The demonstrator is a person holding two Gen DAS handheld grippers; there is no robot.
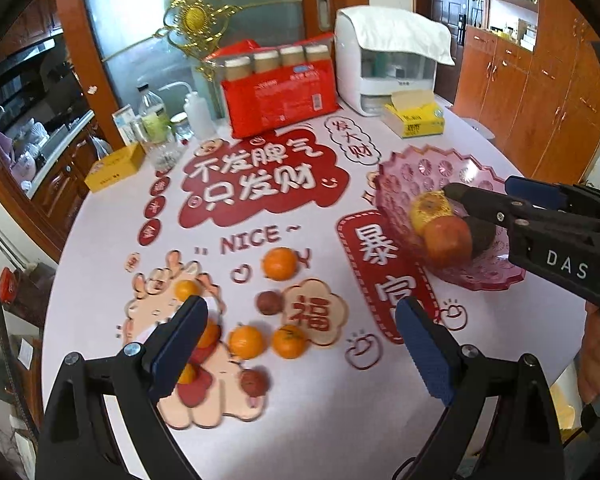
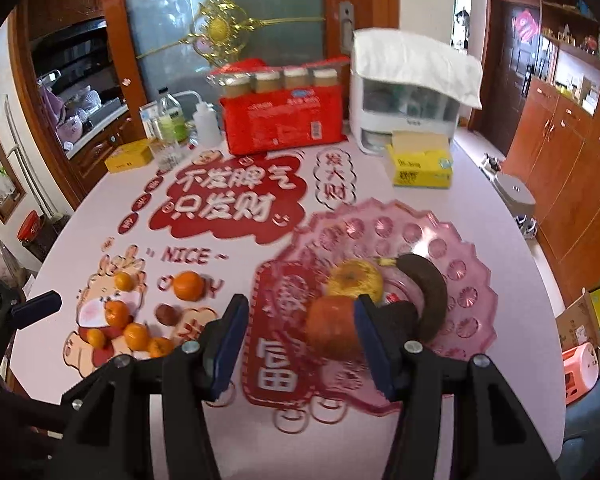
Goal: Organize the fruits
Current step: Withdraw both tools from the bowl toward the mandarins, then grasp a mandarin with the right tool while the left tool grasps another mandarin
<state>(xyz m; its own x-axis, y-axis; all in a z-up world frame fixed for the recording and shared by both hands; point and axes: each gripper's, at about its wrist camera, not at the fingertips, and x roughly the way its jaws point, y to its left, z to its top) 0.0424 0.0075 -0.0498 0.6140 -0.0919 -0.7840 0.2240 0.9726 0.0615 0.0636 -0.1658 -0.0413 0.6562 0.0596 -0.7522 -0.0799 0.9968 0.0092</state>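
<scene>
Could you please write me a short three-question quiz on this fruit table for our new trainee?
1. True or false: the pink plate already holds fruit.
2. Which is empty? A) the left tool B) the right tool C) both D) neither
3. Fill in: the small orange fruits lie on the ____, not on the plate.

Key
1. True: a yellow fruit, a red apple and a dark banana lie in it.
2. C: both tools stand open with nothing between their pads.
3. Table: one orange sits below the word NICE, with others nearer the left tool.
</scene>
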